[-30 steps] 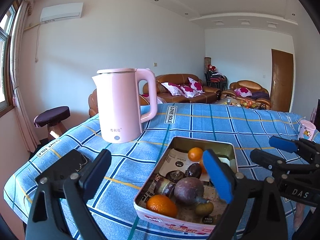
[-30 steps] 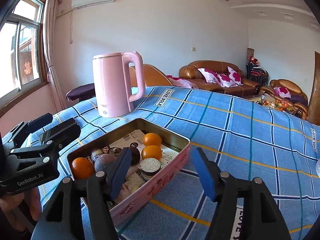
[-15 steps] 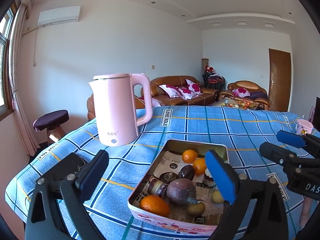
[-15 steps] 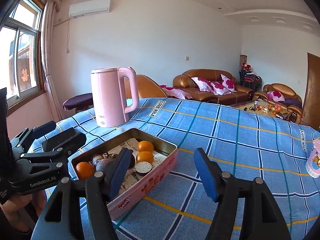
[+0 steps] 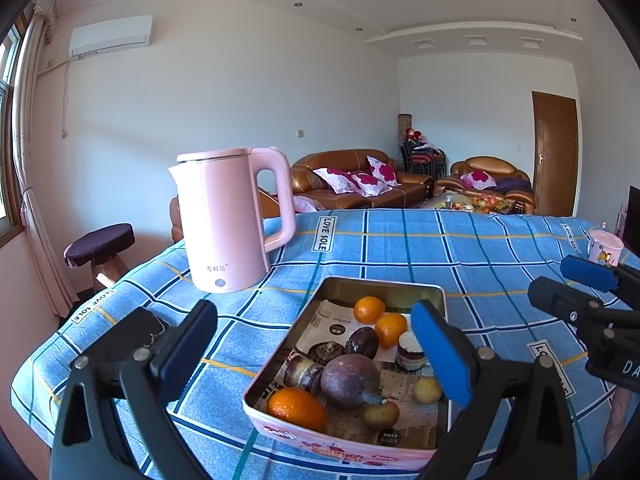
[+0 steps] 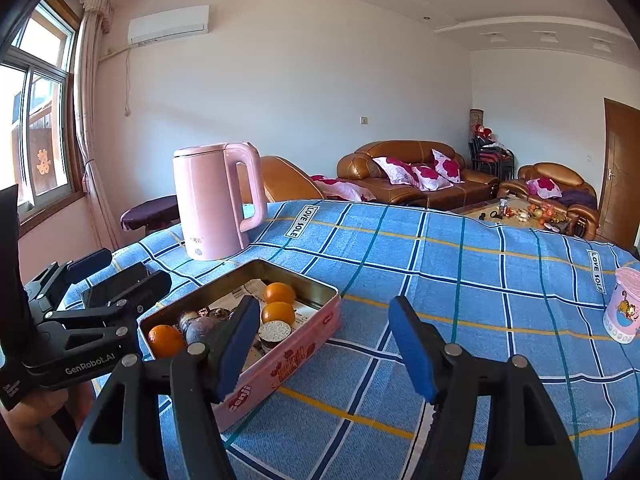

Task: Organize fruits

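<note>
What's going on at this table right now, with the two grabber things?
A person holds a gripper in each hand above a table with a blue checked cloth. Both the left gripper and the right gripper are open and hold nothing. In front of them sits a pink tin with oranges and darker fruit inside. A pink kettle stands behind it. No fruit has been picked up yet.
</note>
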{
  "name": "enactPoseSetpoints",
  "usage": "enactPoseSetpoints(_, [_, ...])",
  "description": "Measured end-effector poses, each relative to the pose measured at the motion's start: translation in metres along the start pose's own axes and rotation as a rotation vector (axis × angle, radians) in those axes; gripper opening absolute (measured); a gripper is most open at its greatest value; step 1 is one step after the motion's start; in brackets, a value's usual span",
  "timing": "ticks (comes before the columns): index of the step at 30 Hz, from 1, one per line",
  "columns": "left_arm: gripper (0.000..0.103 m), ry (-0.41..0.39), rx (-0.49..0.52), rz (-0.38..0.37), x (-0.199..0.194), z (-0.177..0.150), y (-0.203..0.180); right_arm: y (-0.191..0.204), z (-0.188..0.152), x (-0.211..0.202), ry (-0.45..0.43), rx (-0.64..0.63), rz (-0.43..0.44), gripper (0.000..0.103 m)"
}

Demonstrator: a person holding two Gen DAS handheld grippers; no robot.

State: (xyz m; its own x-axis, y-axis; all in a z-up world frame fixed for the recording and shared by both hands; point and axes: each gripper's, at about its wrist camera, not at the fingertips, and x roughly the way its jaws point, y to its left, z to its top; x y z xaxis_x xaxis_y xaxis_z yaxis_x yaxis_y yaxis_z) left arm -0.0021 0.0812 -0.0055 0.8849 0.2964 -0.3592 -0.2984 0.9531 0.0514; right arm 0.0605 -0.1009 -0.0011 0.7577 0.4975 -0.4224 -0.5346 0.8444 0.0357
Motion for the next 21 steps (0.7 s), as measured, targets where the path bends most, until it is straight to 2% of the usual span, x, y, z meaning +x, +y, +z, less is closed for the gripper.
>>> enactPoseSetpoints(7, [0.103,0.009,-0.005,-0.016,0.001,0.0,-0.003,-0.004,-0.002,-0.004,-0.003,0.006,-0.008,0.069])
enactPoseSetpoints(16, [0.103,-0.029,0.009,-0.049,-0.013,0.004,-0.015,-0.015,-0.005,-0.015,-0.019,0.02,-0.045,0.069])
enactPoseSetpoints(21, [0.103,-0.016,0.003,-0.062,-0.012,0.005,-0.018,-0.022,-0.006,-0.021,-0.03,0.031,-0.057,0.069])
